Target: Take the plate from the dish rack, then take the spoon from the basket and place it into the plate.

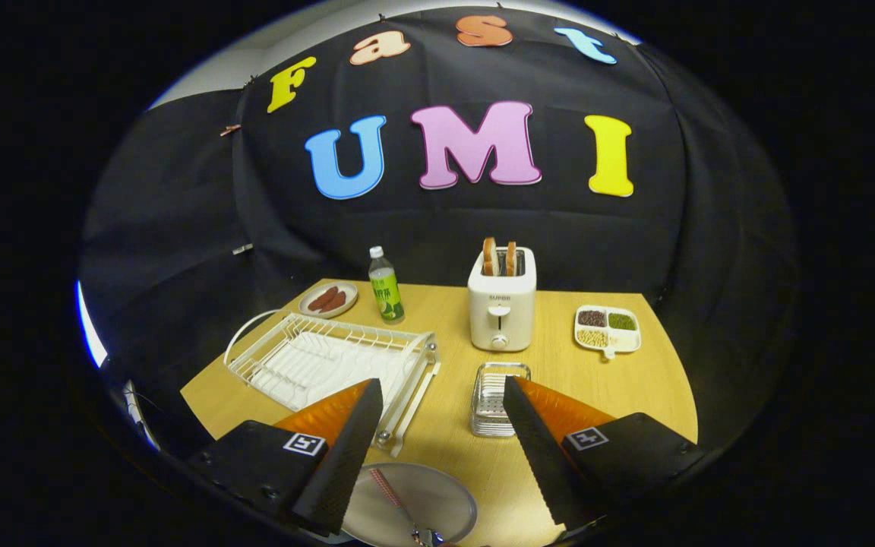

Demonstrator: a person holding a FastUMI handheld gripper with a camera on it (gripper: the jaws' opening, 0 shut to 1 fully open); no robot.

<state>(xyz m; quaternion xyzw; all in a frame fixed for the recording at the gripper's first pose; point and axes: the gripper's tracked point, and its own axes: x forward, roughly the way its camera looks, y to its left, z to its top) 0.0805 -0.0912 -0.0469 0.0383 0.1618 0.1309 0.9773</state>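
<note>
A grey plate [426, 501] lies flat on the wooden table [551, 365], low between my fingers. A spoon [396, 497] with a reddish patterned handle rests in the plate. My gripper [441, 391] hovers above the table with its fingers wide apart and nothing between them. The white wire dish rack [331, 357] stands beyond my left finger with no dish in it. A small metal mesh basket [494, 399] sits just ahead, close to my right finger.
A white toaster [502, 308] with two bread slices stands beyond the basket. A green bottle [386, 286] and a small dish of sausages [329, 299] are behind the rack. A divided white tray of beans [607, 329] sits at the far right.
</note>
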